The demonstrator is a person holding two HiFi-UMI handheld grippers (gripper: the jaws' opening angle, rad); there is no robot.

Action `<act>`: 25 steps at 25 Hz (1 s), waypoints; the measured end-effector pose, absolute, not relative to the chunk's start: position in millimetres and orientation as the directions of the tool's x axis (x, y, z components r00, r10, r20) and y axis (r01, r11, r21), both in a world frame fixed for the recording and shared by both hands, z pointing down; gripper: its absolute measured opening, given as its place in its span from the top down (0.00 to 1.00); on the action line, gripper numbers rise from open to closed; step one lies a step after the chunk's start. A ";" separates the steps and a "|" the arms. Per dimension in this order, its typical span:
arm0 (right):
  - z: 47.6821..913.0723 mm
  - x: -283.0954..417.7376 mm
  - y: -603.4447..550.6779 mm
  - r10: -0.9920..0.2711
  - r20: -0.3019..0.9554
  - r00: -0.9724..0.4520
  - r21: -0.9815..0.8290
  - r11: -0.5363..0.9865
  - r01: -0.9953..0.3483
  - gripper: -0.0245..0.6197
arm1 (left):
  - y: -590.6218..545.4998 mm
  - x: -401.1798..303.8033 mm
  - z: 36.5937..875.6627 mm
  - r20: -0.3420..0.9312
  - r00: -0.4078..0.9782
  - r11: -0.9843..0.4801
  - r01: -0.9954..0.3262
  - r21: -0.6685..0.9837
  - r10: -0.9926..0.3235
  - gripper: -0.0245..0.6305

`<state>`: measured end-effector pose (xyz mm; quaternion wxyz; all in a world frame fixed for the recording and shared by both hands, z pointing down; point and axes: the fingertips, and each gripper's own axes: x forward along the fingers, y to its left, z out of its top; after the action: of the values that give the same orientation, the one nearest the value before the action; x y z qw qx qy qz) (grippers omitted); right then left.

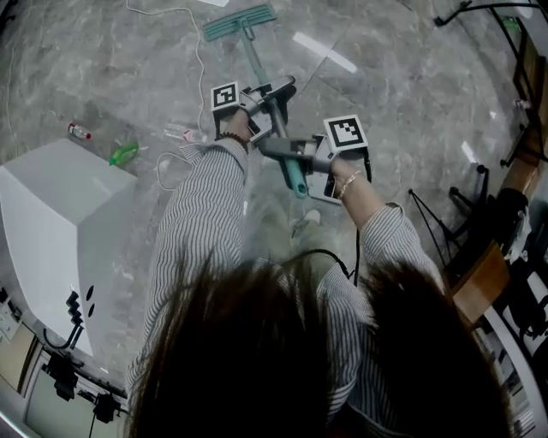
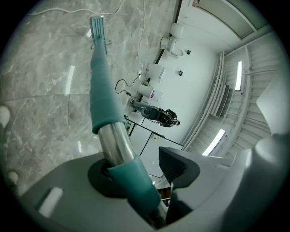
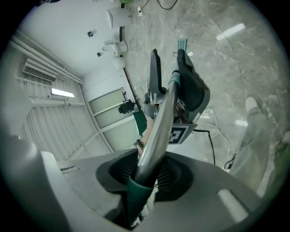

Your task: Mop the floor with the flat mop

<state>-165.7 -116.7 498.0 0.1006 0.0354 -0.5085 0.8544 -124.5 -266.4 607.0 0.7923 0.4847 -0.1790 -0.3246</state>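
Note:
The flat mop's teal head [image 1: 240, 21] lies on the grey marble floor ahead of me, and its metal handle [image 1: 257, 64] slants back to my hands. My left gripper [image 1: 276, 92] is the upper one on the handle. In the left gripper view it [image 2: 140, 174] stands open: the handle [image 2: 113, 140] leans on the left pad, and the right pad [image 2: 174, 166] is clear of it. My right gripper [image 1: 278, 152] is lower, near the teal end grip. Its [image 3: 144, 174] ribbed pads press on both sides of the handle [image 3: 158, 131].
A large white box [image 1: 60, 205] stands at the left. A green bottle [image 1: 124, 154], a red-and-white can [image 1: 79, 131] and a clear bottle [image 1: 181, 133] lie by it. A white cable [image 1: 199, 60] crosses the floor. Dark stands and chairs [image 1: 505, 197] crowd the right.

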 end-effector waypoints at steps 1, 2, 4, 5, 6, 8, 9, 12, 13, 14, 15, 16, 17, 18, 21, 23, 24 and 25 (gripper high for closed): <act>500.2 -173.5 -133.6 0.135 0.159 -0.978 -0.865 -0.459 -0.204 0.80 | -281.8 -131.6 608.5 -0.021 0.729 0.318 0.325 0.890 -0.684 0.65; 500.1 -179.3 -144.8 0.132 0.155 -0.979 -0.869 -0.453 -0.198 0.80 | -292.4 -136.8 608.0 -0.016 0.732 0.316 0.314 0.895 -0.681 0.65; 496.1 -184.0 -151.8 0.123 0.145 -0.982 -0.875 -0.446 -0.185 0.80 | -299.9 -141.0 603.6 -0.011 0.735 0.320 0.308 0.896 -0.678 0.65; 494.5 -184.0 -152.5 0.121 0.142 -0.982 -0.876 -0.446 -0.181 0.80 | -301.1 -140.7 601.6 -0.007 0.738 0.324 0.306 0.895 -0.675 0.65; 493.8 -183.5 -153.6 0.121 0.140 -0.983 -0.877 -0.446 -0.180 0.80 | -302.4 -140.1 600.5 -0.004 0.742 0.327 0.300 0.896 -0.671 0.65; 494.0 -182.6 -155.9 0.125 0.140 -0.982 -0.878 -0.443 -0.182 0.80 | -304.6 -139.7 600.2 -0.010 0.747 0.320 0.296 0.900 -0.664 0.65; 494.6 -182.3 -156.3 0.127 0.140 -0.982 -0.878 -0.442 -0.183 0.80 | -304.8 -140.1 600.5 -0.020 0.748 0.317 0.305 0.898 -0.664 0.65; 498.0 -181.8 -154.8 0.133 0.140 -0.981 -0.877 -0.443 -0.185 0.80 | -301.5 -141.1 603.9 -0.035 0.755 0.320 0.318 0.893 -0.655 0.68; 499.8 -181.1 -153.9 0.134 0.141 -0.981 -0.877 -0.443 -0.186 0.80 | -299.2 -140.2 605.8 -0.032 0.761 0.325 0.314 0.892 -0.647 0.70; 501.8 -180.2 -153.0 0.135 0.141 -0.981 -0.876 -0.444 -0.187 0.80 | -296.7 -138.8 607.4 -0.030 0.768 0.333 0.312 0.890 -0.640 0.72; 503.8 -179.5 -152.4 0.135 0.142 -0.981 -0.876 -0.445 -0.188 0.80 | -294.3 -137.3 608.7 -0.030 0.773 0.340 0.313 0.887 -0.633 0.74; 505.4 -179.0 -152.3 0.134 0.143 -0.981 -0.875 -0.446 -0.189 0.80 | -292.4 -135.8 609.6 -0.032 0.777 0.344 0.315 0.885 -0.629 0.76; 506.7 -178.8 -152.4 0.134 0.145 -0.980 -0.875 -0.445 -0.191 0.80 | -291.0 -134.5 610.0 -0.036 0.779 0.345 0.318 0.883 -0.626 0.78; 507.5 -178.7 -152.5 0.135 0.147 -0.980 -0.875 -0.444 -0.193 0.80 | -290.2 -133.7 610.4 -0.038 0.778 0.344 0.320 0.883 -0.627 0.80; 508.0 -178.8 -150.1 0.142 0.152 -0.978 -0.871 -0.449 -0.200 0.80 | -288.3 -133.0 612.9 -0.033 0.775 0.345 0.319 0.883 -0.632 0.84; 509.2 -178.0 -148.5 0.148 0.160 -0.976 -0.864 -0.457 -0.211 0.81 | -285.8 -129.6 613.3 -0.026 0.790 0.359 0.308 0.881 -0.613 0.84; 510.8 -177.9 -148.7 0.151 0.164 -0.975 -0.861 -0.460 -0.216 0.81 | -285.4 -128.3 614.4 -0.023 0.798 0.366 0.302 0.880 -0.602 0.84; 513.0 -178.2 -149.1 0.153 0.167 -0.974 -0.859 -0.463 -0.219 0.81 | -285.4 -127.7 616.8 -0.020 0.805 0.372 0.295 0.880 -0.592 0.84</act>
<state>-178.2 -149.1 513.0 0.1089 0.0329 -0.5068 0.8545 -127.7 -285.4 616.8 0.8142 0.4897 -0.1517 -0.2725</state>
